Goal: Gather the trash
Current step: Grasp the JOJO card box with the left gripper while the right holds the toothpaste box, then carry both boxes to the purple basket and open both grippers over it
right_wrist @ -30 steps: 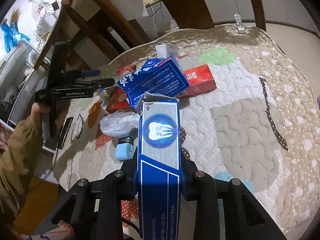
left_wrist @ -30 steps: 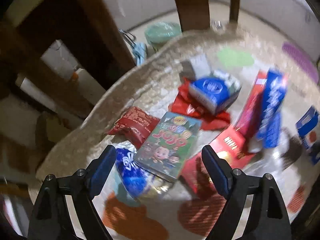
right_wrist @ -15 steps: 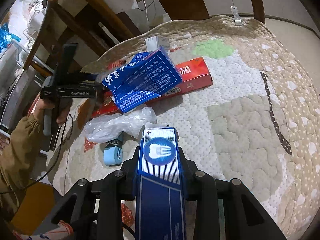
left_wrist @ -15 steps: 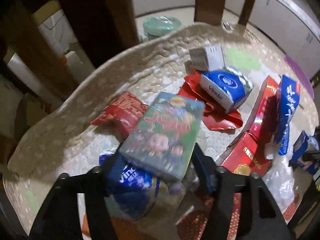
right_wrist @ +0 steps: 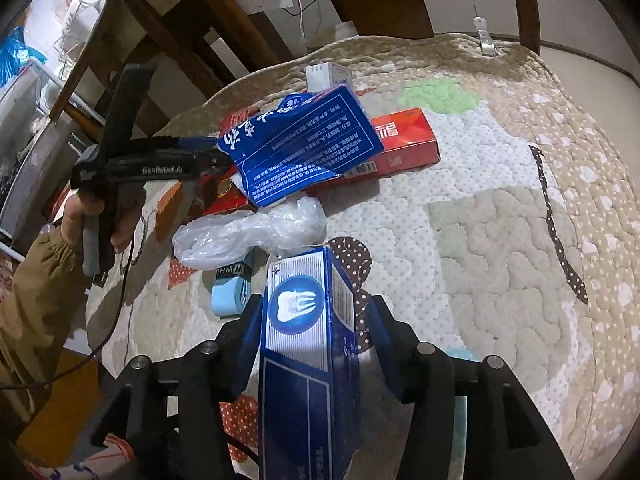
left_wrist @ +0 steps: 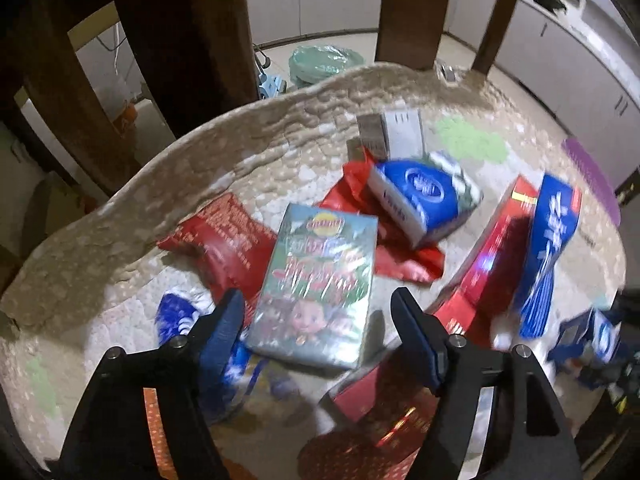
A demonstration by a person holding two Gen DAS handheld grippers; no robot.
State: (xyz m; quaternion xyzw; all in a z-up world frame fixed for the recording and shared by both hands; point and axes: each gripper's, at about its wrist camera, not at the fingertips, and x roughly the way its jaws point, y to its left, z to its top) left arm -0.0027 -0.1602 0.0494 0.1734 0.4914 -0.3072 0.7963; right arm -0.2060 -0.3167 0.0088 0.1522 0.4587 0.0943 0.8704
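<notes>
Trash lies on a quilted table cover [left_wrist: 248, 160]. My left gripper [left_wrist: 318, 336] is open, its jaws on either side of a green cartoon box [left_wrist: 320, 284] without touching it. That box lies on a blue wrapper [left_wrist: 176, 312] beside a red snack bag [left_wrist: 228, 240]. A blue tissue pack [left_wrist: 424, 196] lies on a red wrapper behind. My right gripper [right_wrist: 310, 336] is shut on a blue toothpaste box [right_wrist: 304, 352] above the cover. The left gripper also shows in the right wrist view [right_wrist: 208, 156], beside a blue bag [right_wrist: 304, 144] on a long red box [right_wrist: 400, 144].
A clear plastic bag [right_wrist: 256, 232] and a light blue tape roll [right_wrist: 230, 292] lie in front of the toothpaste box. A white box [left_wrist: 400, 132] stands at the back. Wooden chair backs [left_wrist: 408, 12] ring the far edge. A green bag [left_wrist: 324, 60] lies on the floor.
The left gripper closed around the green box half a second ago and has now opened, with the box lying between its jaws. The right gripper has drawn back with the toothpaste box.
</notes>
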